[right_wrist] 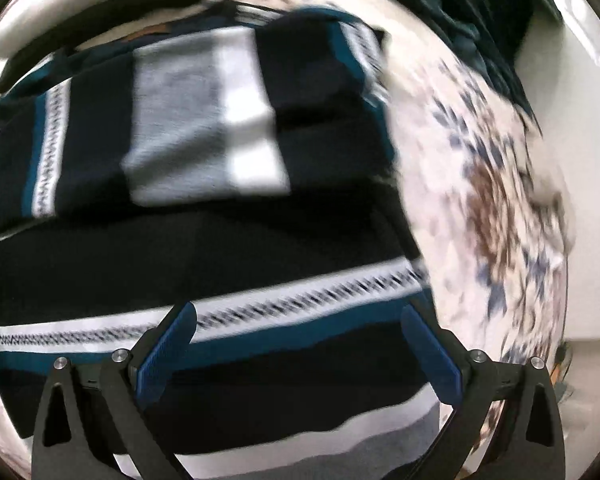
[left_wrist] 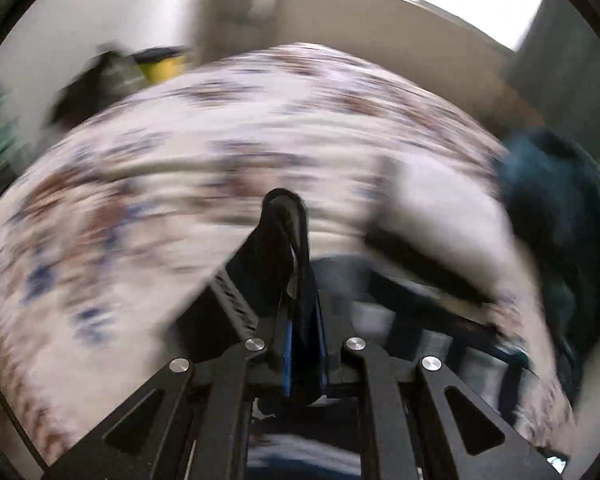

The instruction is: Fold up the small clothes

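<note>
Dark cloth is pinched between the clenched fingers of the left tool [left_wrist: 286, 216] — apparently an edge of the striped garment [right_wrist: 204, 128], which lies on the floral bed cover [left_wrist: 148, 168]. Mid-fold, I judge; next, carry that edge across and lay it flat. Right tool [right_wrist: 298, 328] hovers released over the stripes.
</note>
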### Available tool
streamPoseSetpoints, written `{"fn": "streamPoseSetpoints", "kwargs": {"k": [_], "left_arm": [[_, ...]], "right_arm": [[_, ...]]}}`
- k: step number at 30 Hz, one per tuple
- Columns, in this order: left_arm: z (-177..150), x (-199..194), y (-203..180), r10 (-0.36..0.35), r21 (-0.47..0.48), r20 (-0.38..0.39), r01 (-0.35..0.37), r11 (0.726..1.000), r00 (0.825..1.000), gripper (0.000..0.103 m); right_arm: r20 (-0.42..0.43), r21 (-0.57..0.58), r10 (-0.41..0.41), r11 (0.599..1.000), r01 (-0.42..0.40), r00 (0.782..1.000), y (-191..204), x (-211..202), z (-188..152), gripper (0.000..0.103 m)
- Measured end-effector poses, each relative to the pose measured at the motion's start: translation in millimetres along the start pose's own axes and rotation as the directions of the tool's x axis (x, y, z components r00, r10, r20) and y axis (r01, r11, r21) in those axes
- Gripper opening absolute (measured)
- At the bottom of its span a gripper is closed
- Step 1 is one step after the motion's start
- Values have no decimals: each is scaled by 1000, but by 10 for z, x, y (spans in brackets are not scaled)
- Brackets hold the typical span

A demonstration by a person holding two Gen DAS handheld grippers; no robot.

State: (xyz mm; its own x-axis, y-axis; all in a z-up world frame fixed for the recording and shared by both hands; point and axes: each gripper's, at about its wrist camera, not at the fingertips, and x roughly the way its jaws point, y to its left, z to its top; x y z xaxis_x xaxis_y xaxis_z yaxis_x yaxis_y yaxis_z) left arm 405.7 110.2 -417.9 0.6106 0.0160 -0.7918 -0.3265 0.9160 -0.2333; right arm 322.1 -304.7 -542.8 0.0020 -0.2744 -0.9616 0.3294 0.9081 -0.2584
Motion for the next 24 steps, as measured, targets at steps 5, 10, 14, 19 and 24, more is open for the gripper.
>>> {"fn": "streamPoseSetpoints", "kwargs": {"k": [5,10,14,19,24], "left_arm": [[-393,290,-1592,-220,199,-134,244,949,966,7],[-914,430,-2749,-272,357,-308,376,855,912,12],[-1009,552,-2855,-262,362,-408,419,833,874,45],[-740,461,-2187,-210,329,-332,321,888,920,93],[-350,838,-1111,54,324,-242,28,946,969,93]], "right_arm": [[-56,117,44,992,-37,997,-660,155,-106,103],[-83,193,33,981,-17,996,-1224,282,-173,103],[-94,285,122,954,-90,988,-1635,333,-189,103],[-31,340,306,898,-278,951,-1879,218,-8,103],[68,291,474,832,-472,878,-1808,-8,494,102]]}}
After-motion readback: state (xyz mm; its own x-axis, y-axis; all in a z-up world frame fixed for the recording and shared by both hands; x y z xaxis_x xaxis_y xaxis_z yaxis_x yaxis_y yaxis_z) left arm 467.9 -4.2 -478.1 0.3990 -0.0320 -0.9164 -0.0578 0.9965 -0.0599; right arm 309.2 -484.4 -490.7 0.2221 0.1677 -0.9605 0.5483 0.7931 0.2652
